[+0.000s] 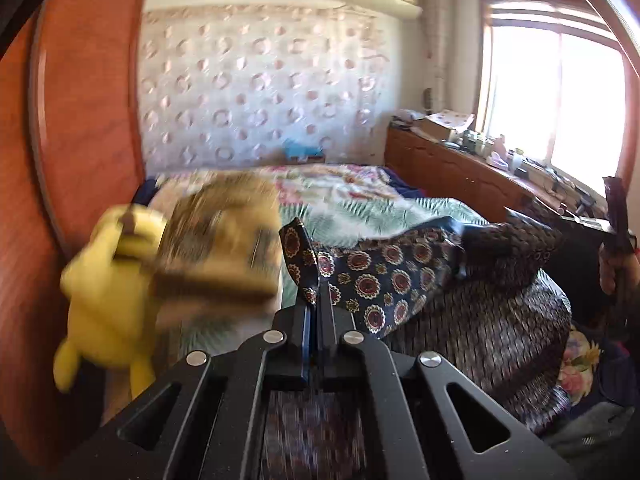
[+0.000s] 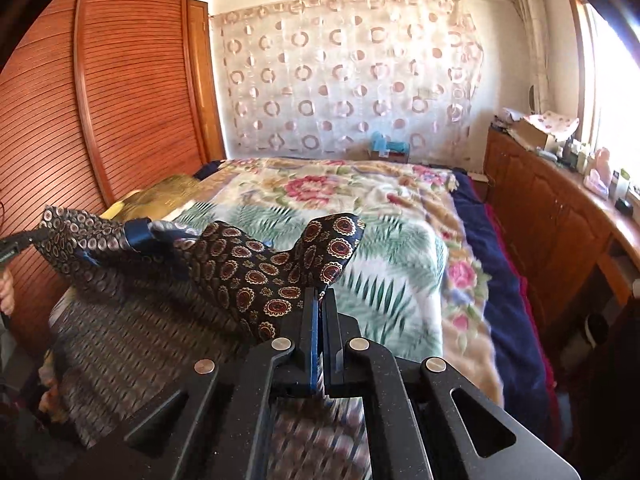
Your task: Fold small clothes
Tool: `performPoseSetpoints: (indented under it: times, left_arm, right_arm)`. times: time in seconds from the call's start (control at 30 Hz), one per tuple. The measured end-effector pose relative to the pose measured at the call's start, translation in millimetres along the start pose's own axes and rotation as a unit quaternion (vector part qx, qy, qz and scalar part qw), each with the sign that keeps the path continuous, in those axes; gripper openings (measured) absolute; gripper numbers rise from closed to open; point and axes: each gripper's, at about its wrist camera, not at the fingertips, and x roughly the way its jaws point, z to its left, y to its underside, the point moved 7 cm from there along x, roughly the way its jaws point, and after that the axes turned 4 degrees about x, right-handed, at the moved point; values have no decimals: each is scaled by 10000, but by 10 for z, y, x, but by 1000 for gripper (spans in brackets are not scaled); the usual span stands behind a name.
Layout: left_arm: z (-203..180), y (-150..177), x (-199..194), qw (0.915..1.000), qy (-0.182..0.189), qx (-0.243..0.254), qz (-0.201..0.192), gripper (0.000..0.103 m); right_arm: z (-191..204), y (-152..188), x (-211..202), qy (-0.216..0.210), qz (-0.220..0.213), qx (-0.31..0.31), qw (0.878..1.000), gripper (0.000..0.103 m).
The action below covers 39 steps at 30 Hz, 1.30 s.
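A dark navy garment with red and gold medallions hangs stretched above the bed between my two grippers. My left gripper is shut on one corner of it, and the cloth stands up past the fingertips. My right gripper is shut on the opposite corner. In the left wrist view the right gripper shows at the far right with a hand. In the right wrist view the left gripper shows at the far left. The garment's lower part drapes down over the bed's near end.
A floral blanket covers the bed. A yellow plush toy and a tan cushion lie near the wooden wardrobe at the left. A wooden cabinet with clutter runs under the window at the right.
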Motion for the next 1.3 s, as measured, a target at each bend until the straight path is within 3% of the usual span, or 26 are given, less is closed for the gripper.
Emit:
performPoseSetpoints:
  times: [0.2, 0.43, 0.7, 0.8, 0.97, 1.03, 1.23, 1.3]
  left_arm:
    - [188, 511, -113, 9985, -241, -392, 306, 3]
    - [305, 688, -59, 9967, -411, -575, 402, 3]
    - [244, 736, -60, 9973, -443, -328, 484, 4]
    - [210, 646, -146, 9983, -449, -230, 284, 27]
    - [192, 418, -316, 9985, -444, -245, -208, 83]
    - [221, 345, -290, 9985, -407, -269, -231, 88]
    - [440, 329, 128, 9981, -508, -309, 188, 88]
    - [543, 342, 278, 9973, -518, -397, 322, 88]
  right_arm:
    - [-100, 527, -356, -99, 217, 352, 9991, 1]
    - [-147, 935, -437, 53, 791, 439, 9959, 1]
    - [-129, 860, -250, 150, 1171, 450, 9920, 1]
    - [-116, 825, -294, 174, 1188, 434, 9918, 1]
    - [-79, 840, -348, 175, 1149, 355, 9926, 1]
    - [-66, 860, -373, 177, 1125, 308, 9930, 1]
    - [-107, 867, -414, 286, 1085, 239, 9934, 5]
    - [-128, 840, -444, 336, 1026, 200, 9940, 13]
